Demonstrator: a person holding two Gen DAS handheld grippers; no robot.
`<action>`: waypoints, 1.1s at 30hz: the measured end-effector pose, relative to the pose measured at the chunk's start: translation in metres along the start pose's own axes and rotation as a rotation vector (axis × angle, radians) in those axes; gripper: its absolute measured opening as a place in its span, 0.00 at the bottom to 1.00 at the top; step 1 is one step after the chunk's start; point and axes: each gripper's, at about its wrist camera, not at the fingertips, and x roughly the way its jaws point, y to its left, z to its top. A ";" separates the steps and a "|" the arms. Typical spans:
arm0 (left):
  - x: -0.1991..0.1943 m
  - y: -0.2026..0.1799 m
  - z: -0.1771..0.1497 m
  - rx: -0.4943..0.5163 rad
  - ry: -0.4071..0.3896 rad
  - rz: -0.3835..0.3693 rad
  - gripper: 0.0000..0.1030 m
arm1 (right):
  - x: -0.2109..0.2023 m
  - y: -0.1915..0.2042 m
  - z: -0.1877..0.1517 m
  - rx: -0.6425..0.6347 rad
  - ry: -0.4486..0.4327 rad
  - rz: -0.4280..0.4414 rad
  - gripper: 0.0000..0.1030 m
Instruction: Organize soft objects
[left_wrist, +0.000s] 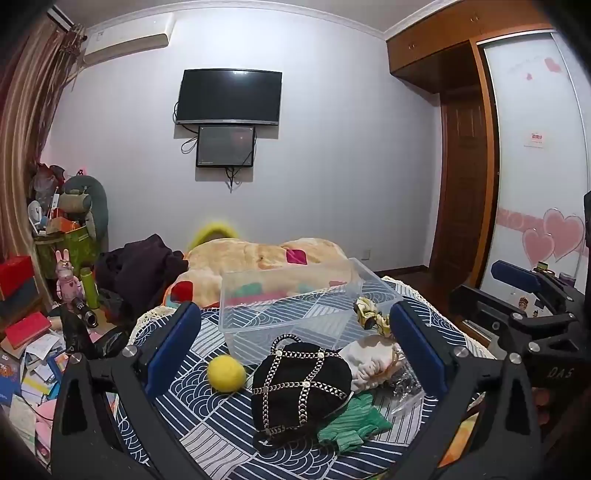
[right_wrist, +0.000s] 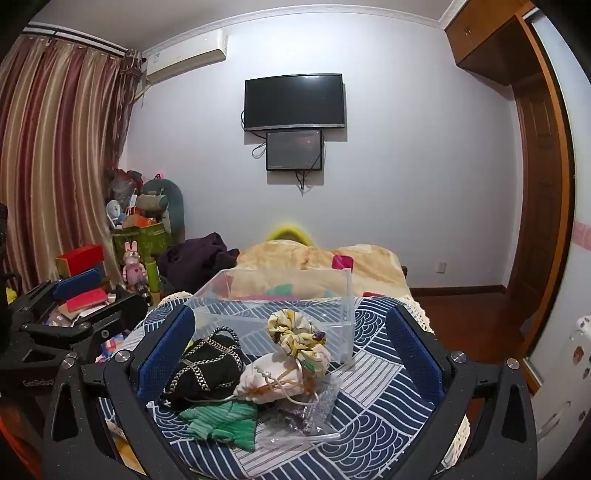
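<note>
Soft things lie in a pile on the blue patterned bed cover (left_wrist: 207, 421): a black bag with chain trim (left_wrist: 301, 387) (right_wrist: 207, 369), a yellow ball (left_wrist: 226, 373), a green knit piece (left_wrist: 351, 424) (right_wrist: 221, 421), a white drawstring pouch (left_wrist: 369, 363) (right_wrist: 271, 380) and a yellow patterned scrunchie (left_wrist: 371, 314) (right_wrist: 295, 334). An empty clear plastic box (left_wrist: 295, 310) (right_wrist: 273, 299) stands just behind them. My left gripper (left_wrist: 295, 343) is open above the pile. My right gripper (right_wrist: 291, 350) is open above it too.
A folded orange blanket (left_wrist: 266, 262) lies behind the box. A clear plastic bag (right_wrist: 310, 413) lies by the pouch. Toys, books and boxes (left_wrist: 33, 332) clutter the left side. A wardrobe (left_wrist: 535, 166) stands at the right. A TV (left_wrist: 229, 96) hangs on the far wall.
</note>
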 end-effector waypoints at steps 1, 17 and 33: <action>0.000 0.000 0.000 0.000 0.000 0.000 1.00 | 0.000 0.000 0.000 0.001 0.000 0.000 1.00; -0.002 0.005 0.002 -0.003 -0.003 0.001 1.00 | -0.003 -0.003 -0.001 0.004 -0.009 0.005 1.00; -0.002 0.004 0.001 -0.003 -0.003 0.002 1.00 | -0.006 -0.001 -0.001 0.002 -0.015 0.011 1.00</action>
